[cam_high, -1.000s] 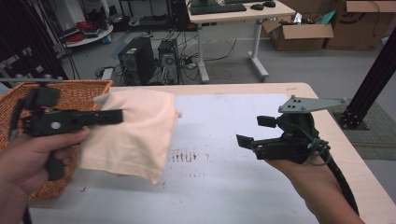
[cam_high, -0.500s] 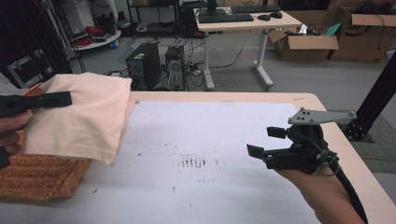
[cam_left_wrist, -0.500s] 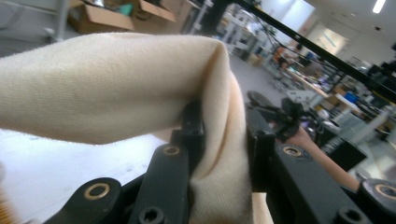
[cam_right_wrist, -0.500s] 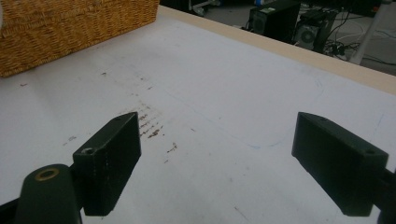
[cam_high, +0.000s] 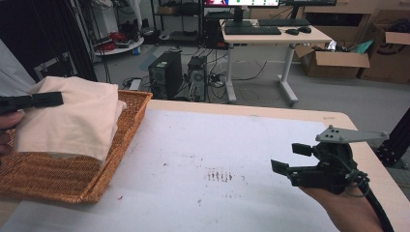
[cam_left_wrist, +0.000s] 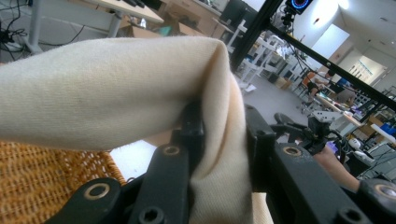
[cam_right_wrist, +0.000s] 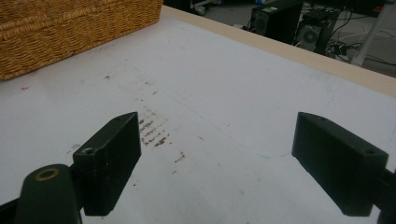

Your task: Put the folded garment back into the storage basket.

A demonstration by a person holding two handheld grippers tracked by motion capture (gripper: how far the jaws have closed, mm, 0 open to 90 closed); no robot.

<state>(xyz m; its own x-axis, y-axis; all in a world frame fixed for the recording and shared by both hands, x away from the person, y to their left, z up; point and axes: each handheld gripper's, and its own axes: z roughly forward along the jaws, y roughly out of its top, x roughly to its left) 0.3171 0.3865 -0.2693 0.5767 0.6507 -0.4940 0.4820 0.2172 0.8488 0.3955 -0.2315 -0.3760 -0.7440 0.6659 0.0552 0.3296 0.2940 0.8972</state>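
A folded cream cloth (cam_high: 72,118) hangs over the wicker basket (cam_high: 63,179) at the table's left. My left gripper (cam_high: 53,100) is shut on the cloth's top fold; in the left gripper view the cloth (cam_left_wrist: 140,88) is pinched between the black jaws of that gripper (cam_left_wrist: 219,135). My right gripper (cam_high: 285,159) hovers open above the white table mat (cam_high: 208,145) at the right, nothing between its jaws. In the right gripper view that gripper (cam_right_wrist: 215,140) looks down at the stained mat (cam_right_wrist: 210,93), with the basket (cam_right_wrist: 70,28) at the upper left.
Dark smudges (cam_high: 220,175) mark the mat's middle. Beyond the table's far edge stand computer towers (cam_high: 179,75), a desk (cam_high: 270,34) and cardboard boxes (cam_high: 338,60). A black frame post (cam_high: 396,140) stands by the table's right corner.
My left gripper has carried the cloth leftward, from the mat to over the basket. The high view has shifted. My right gripper stays open and has sunk slightly toward the table.
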